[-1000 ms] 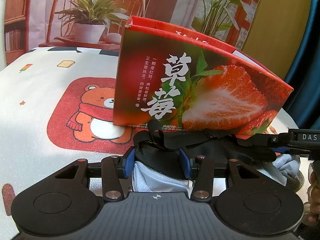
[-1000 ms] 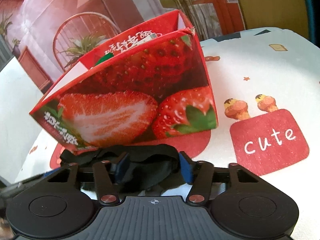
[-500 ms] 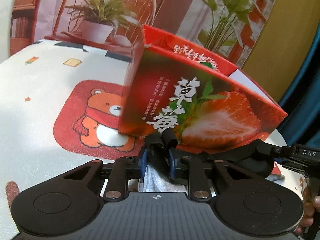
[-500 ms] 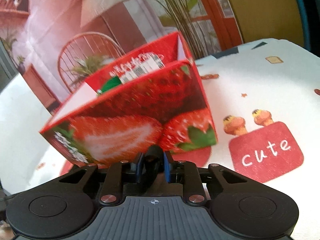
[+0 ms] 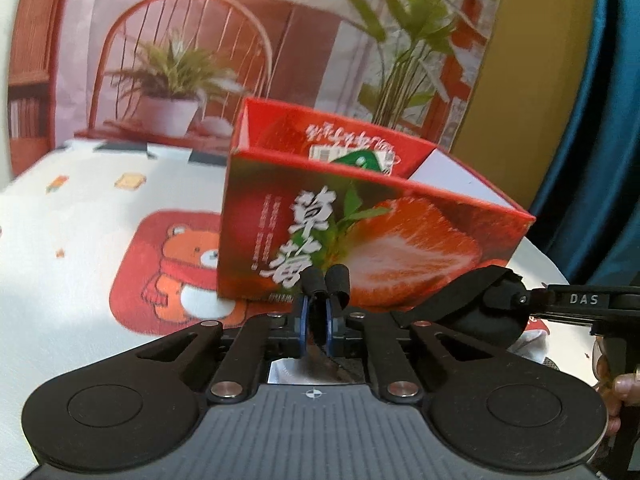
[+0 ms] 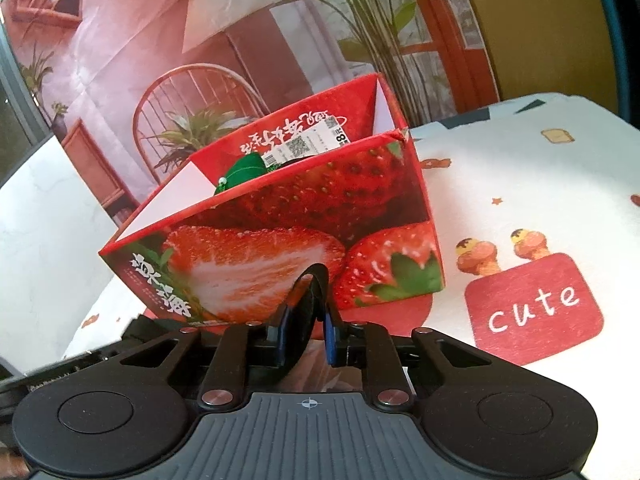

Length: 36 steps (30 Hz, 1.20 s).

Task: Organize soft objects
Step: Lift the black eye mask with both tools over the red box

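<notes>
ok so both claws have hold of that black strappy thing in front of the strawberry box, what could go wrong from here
1. Each claw, the left claw and the right claw, pinches only a narrow bit of the black strap item, so it may slip free.
2. The strawberry box stands close ahead; a low carry could knock it.
3. The green item already inside may crowd it.

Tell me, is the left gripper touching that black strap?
Touching. The left wrist view shows the left gripper with its blue pads pinched shut on the black strap, whose folded ends poke up right above them, in front of the strawberry box.
</notes>
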Tool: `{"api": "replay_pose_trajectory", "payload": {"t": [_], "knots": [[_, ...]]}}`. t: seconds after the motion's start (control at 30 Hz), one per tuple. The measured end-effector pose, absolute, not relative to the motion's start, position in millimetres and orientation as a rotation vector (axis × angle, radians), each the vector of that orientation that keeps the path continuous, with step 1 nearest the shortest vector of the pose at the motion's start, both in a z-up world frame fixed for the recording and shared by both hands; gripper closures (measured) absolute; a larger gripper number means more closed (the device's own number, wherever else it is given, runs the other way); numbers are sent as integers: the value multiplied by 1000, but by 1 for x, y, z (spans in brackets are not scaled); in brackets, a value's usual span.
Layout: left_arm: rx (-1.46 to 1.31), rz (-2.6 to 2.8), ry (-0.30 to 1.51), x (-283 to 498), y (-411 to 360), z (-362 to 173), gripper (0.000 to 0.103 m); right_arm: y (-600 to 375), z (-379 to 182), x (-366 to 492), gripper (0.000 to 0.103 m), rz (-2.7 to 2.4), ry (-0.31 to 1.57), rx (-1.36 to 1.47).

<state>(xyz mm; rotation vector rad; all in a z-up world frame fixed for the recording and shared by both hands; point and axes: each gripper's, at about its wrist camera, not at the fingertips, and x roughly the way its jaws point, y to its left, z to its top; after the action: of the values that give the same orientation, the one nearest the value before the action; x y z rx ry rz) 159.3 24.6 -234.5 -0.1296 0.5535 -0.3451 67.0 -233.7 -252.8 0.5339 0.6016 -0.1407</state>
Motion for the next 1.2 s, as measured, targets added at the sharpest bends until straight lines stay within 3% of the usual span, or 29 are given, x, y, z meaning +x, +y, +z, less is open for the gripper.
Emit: {"api": "replay_pose_trajectory", "payload": {"t": [0.7,0.9,1.2], "knots": [[-60,-345,242,162,10,-121,95,-241,-141,92,94,-7,370,376],[-60,-362,355,214,-3,-117,95,-255,-134,139,94,-29,409,340],[28,-326,452,259,-20,-146,95,-268,-175,180,94,-84,530,334]]}}
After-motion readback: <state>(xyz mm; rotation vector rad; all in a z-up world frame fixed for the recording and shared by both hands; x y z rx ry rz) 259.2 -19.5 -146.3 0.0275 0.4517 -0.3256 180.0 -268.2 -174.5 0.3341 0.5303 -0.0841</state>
